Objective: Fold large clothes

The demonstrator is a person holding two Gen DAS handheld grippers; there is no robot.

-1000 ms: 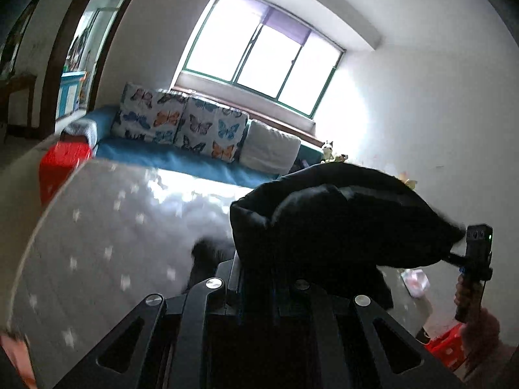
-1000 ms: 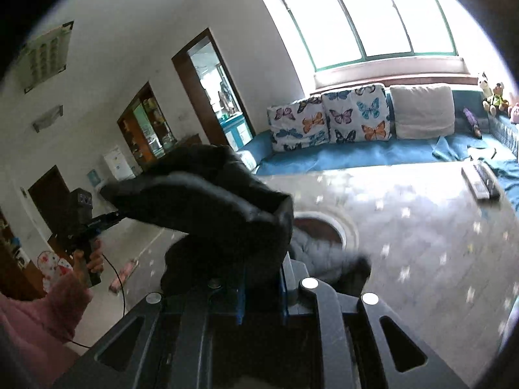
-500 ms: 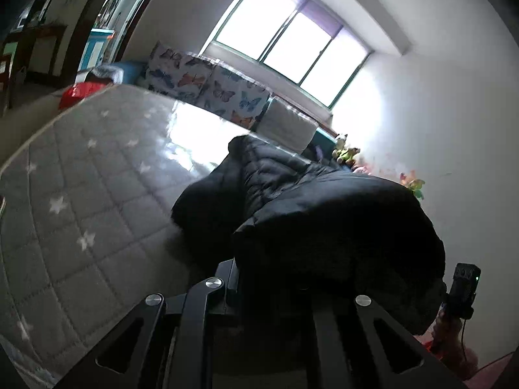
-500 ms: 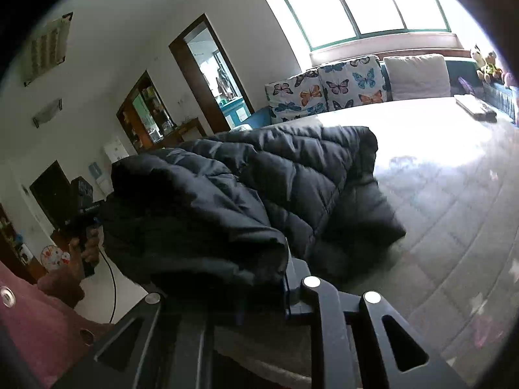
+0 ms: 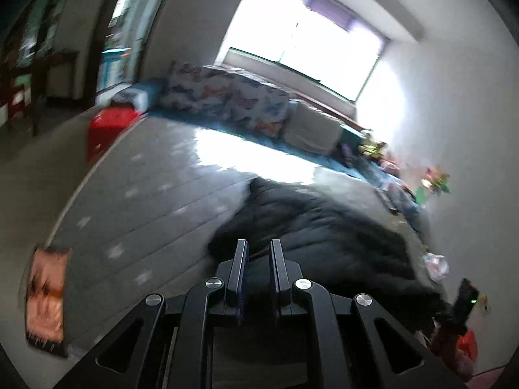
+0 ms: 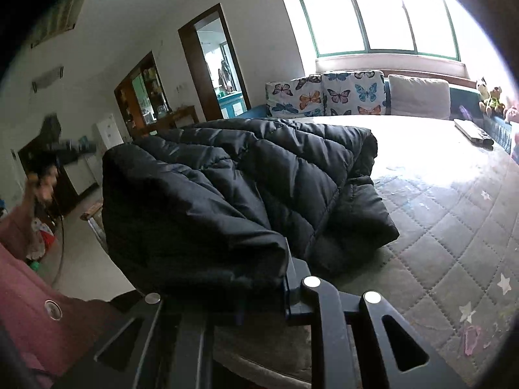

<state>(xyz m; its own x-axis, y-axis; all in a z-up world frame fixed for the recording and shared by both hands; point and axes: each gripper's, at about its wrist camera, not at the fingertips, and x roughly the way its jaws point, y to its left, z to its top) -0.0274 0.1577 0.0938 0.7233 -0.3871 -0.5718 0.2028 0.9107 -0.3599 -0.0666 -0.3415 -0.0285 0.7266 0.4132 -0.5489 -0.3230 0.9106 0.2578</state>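
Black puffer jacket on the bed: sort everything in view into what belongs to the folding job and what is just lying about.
Belongs to the job:
- black puffer jacket
- right gripper, clamped on the jacket's edge
- left gripper, empty
- quilted mattress

Just lying about:
- butterfly cushions
- stuffed toys
- red box

Left tool (image 5: 259, 253) let go of black jacket (image 5: 327, 227), pulled back; jacket lowered onto mattress (image 5: 136, 214).

Left wrist view: low over the grey quilted star-patterned bed (image 5: 136, 207), facing the bright green-framed window (image 5: 305, 42). Right wrist view: close behind the black quilted puffer jacket (image 6: 227, 188). Shared: bed, jacket, window, butterfly-print cushions (image 6: 324, 97).
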